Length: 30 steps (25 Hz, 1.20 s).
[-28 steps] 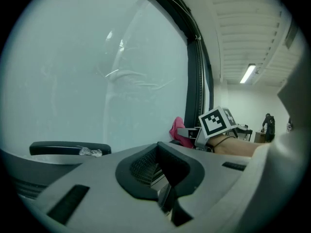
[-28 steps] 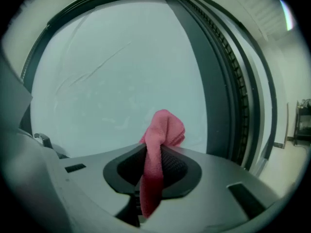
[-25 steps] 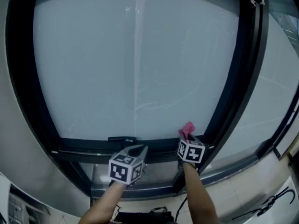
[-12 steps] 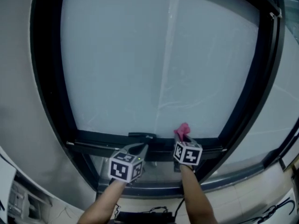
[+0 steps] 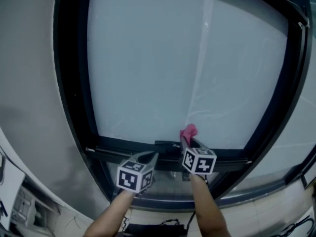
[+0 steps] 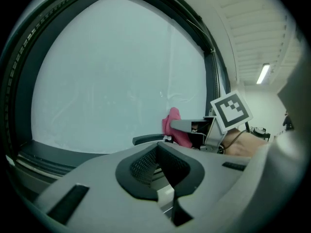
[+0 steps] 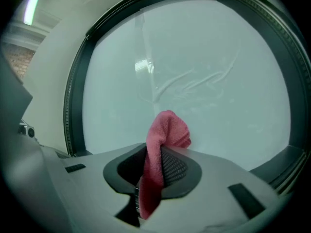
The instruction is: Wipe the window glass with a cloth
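Glass [image 5: 148, 58] with both claws low at its bottom edge. You are gripping the pink cloth [image 7: 164, 130] in the right claw [image 7: 156, 171], jaws closed on its lower part so that a folded tuft is standing up past the tips. In the head view the cloth [image 5: 188, 131] is sitting at the foot of the glass, just above the lower frame [image 5: 123, 149] and beside a dark handle [image 5: 167, 143]. Whether it is pressing on the glass cannot be told. You are holding the left claw [image 5: 147, 157] lower, in front of the frame, jaws drawn together on nothing, and it is taking no part in the wipe. Faint curved streaks [image 5: 205, 107] and a pale vertical line [image 5: 202, 58] are showing on the glass above the cloth. The job is therefore looking barely begun or at best partly done, with nearly the whole glass above the bottom edge awaiting passes. No brand, label or readable writing is showing; the cubes [image 5: 199, 160] are bearing only black-and-white square markers.
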Each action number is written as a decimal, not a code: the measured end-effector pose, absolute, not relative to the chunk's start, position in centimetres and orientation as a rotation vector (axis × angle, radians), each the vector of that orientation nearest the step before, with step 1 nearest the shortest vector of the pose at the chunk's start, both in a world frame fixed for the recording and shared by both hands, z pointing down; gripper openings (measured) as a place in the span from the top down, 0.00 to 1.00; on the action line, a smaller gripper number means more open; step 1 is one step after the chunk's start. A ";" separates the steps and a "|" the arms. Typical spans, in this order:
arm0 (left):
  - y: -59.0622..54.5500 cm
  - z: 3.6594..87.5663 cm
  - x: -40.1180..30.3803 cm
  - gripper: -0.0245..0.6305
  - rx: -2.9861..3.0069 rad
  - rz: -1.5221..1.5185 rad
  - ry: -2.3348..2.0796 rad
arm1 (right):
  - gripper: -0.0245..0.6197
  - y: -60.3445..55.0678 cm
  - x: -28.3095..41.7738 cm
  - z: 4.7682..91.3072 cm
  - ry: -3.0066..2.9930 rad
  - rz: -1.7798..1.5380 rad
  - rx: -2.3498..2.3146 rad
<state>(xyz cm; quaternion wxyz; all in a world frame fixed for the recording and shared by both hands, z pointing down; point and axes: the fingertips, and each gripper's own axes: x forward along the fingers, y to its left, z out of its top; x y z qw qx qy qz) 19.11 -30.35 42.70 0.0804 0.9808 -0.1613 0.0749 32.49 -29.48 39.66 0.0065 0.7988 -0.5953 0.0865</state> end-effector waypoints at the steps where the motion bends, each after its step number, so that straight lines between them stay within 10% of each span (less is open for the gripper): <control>1: -30.6 42.7 18.8 0.95 2.930 0.220 -0.486 | 0.86 -29.9 31.7 39.2 -1.883 0.254 2.485; 30: -39.3 44.3 2.3 0.95 2.758 0.160 -0.901 | 0.86 -45.3 13.1 42.6 -2.014 0.233 2.112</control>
